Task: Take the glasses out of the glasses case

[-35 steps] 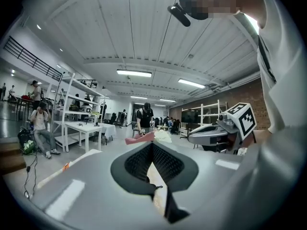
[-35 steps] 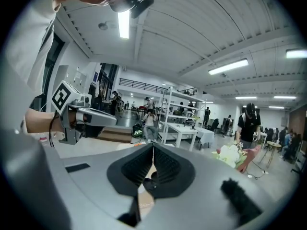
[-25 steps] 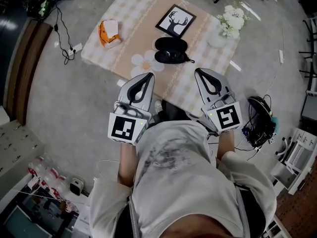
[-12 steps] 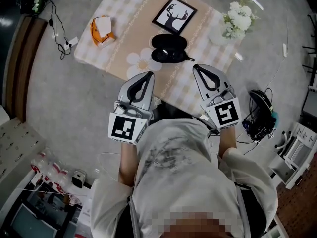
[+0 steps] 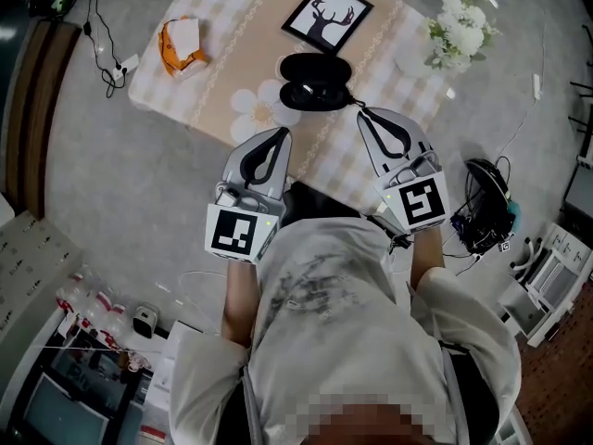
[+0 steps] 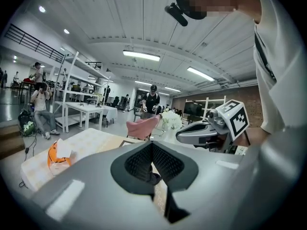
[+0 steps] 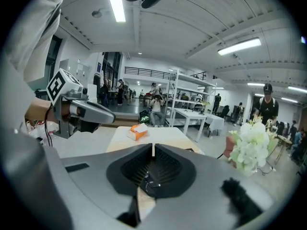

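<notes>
Left gripper (image 5: 281,133) and right gripper (image 5: 364,114) are both pinched closed, empty (just hovering), near the open glasses case (image 5: 315,80).

I hold the left gripper (image 5: 280,133) and the right gripper (image 5: 362,113) side by side over the near edge of the checked table (image 5: 227,63), and each one's jaws meet at the tip. The black glasses case (image 5: 315,80) lies open at 12 o'clock, just past the right gripper's tip. Beyond the case stands a framed deer picture (image 5: 326,17). White flowers (image 5: 459,33) sit at 2 o'clock and an orange object (image 5: 181,43) at 10.
</notes>
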`<state>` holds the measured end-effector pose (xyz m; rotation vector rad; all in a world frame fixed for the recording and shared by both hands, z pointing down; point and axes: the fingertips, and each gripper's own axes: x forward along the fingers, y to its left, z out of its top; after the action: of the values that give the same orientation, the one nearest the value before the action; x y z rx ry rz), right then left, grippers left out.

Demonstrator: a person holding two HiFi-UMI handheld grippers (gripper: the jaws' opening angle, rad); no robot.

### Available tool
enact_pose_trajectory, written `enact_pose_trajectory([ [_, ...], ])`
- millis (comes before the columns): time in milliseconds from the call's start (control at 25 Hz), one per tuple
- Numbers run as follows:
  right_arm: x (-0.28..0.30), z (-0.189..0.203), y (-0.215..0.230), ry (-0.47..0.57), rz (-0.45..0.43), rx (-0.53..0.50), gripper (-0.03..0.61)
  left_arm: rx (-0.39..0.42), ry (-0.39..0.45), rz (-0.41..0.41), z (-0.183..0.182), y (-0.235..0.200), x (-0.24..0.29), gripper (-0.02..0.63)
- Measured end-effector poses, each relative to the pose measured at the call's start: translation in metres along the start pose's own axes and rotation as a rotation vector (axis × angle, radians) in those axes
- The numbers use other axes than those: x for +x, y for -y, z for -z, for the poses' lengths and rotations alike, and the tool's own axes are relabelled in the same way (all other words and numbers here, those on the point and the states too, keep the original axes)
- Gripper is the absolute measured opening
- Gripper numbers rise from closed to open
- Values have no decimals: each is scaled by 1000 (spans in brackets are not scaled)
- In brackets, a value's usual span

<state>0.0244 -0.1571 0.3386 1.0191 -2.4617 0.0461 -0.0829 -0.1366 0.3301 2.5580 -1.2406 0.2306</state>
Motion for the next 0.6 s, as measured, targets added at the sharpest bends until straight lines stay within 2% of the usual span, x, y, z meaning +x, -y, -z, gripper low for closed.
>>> enact_pose_trajectory([
  [360, 31, 19, -2, -38, -52, -49, 18, -21, -53, -16, 23, -10, 18, 8],
  [600, 46, 33, -2, -76, -79, -61, 18, -31, -56, -17, 34, -17, 30, 8],
])
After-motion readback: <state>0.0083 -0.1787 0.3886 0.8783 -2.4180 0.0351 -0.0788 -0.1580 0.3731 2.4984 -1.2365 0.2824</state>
